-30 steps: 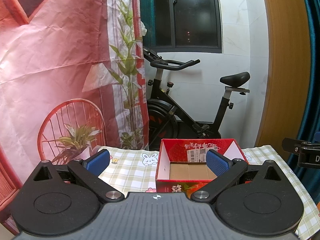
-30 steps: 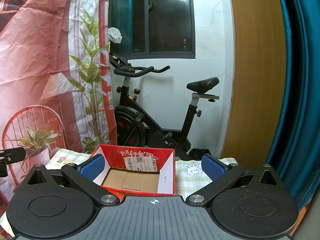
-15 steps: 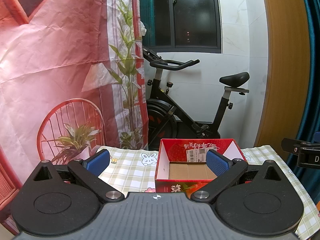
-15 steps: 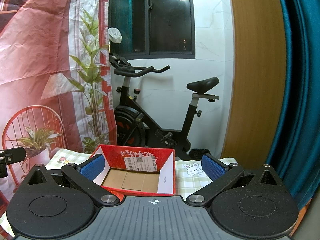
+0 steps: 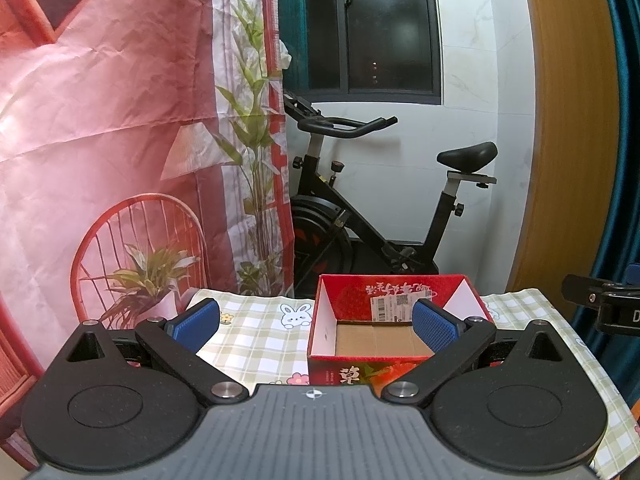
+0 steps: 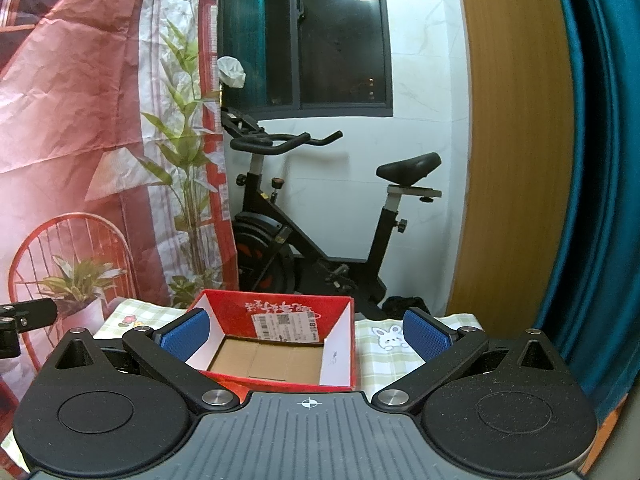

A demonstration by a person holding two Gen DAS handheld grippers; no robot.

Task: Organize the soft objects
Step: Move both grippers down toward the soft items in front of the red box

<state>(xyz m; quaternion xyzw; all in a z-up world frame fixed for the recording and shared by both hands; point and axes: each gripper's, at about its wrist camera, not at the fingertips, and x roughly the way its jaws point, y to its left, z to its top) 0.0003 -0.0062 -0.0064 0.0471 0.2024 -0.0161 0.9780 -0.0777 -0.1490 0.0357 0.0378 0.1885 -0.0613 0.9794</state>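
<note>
A red cardboard box (image 5: 332, 364) with a bare brown bottom stands on the checked tablecloth (image 5: 260, 336); nothing lies inside it. In the left wrist view my left gripper (image 5: 316, 322) is open, held above the table's near side, its right pad in front of the box. My right gripper (image 6: 306, 334) is open too, with the same red box (image 6: 340, 360) ahead between its blue pads. No soft objects show in either view; the gripper bodies hide the near table.
An exercise bike (image 5: 360, 224) stands behind the table by a white wall. A pink printed backdrop (image 5: 100, 120) hangs at the left, a wooden panel (image 6: 516, 140) and a teal curtain (image 6: 600, 200) at the right. The other gripper's black edge (image 5: 600, 304) shows at the right.
</note>
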